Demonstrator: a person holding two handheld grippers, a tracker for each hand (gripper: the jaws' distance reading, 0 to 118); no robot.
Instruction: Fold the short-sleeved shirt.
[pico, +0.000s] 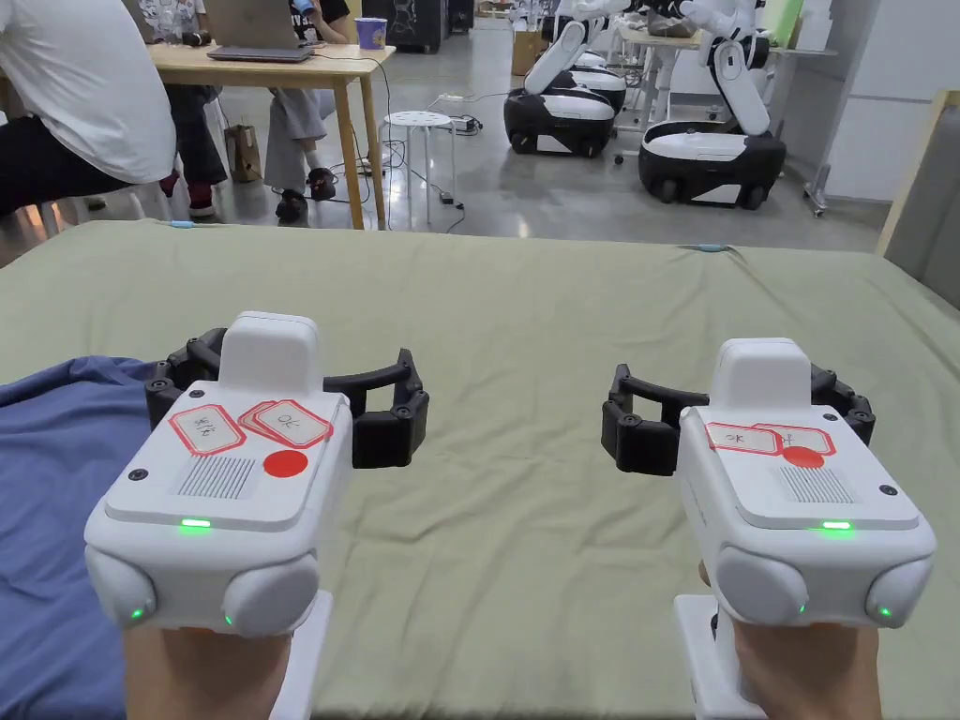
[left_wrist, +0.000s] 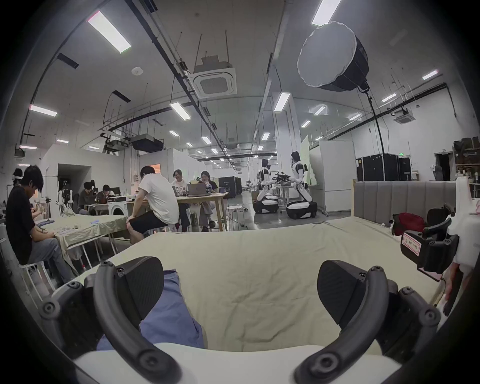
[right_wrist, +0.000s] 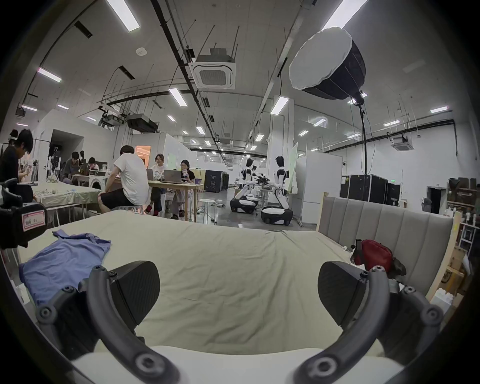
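A blue short-sleeved shirt (pico: 52, 487) lies crumpled on the left part of the green bed sheet (pico: 525, 309). In the right gripper view the shirt (right_wrist: 65, 257) spreads out at the left. My left gripper (pico: 291, 375) hovers over the shirt's right edge, open, with nothing between its jaws; in its own view the shirt (left_wrist: 168, 311) lies under the left jaw. My right gripper (pico: 741, 394) hangs over bare sheet to the right, open and holding nothing. In their own views the left gripper (left_wrist: 240, 291) and right gripper (right_wrist: 239, 291) both stand wide apart.
A red bag (right_wrist: 374, 254) lies against the grey padded headboard (right_wrist: 389, 228) on the bed's right side. Beyond the far edge, people sit at a wooden table (pico: 281, 66), next to a white stool (pico: 419, 120) and white robots (pico: 712, 141).
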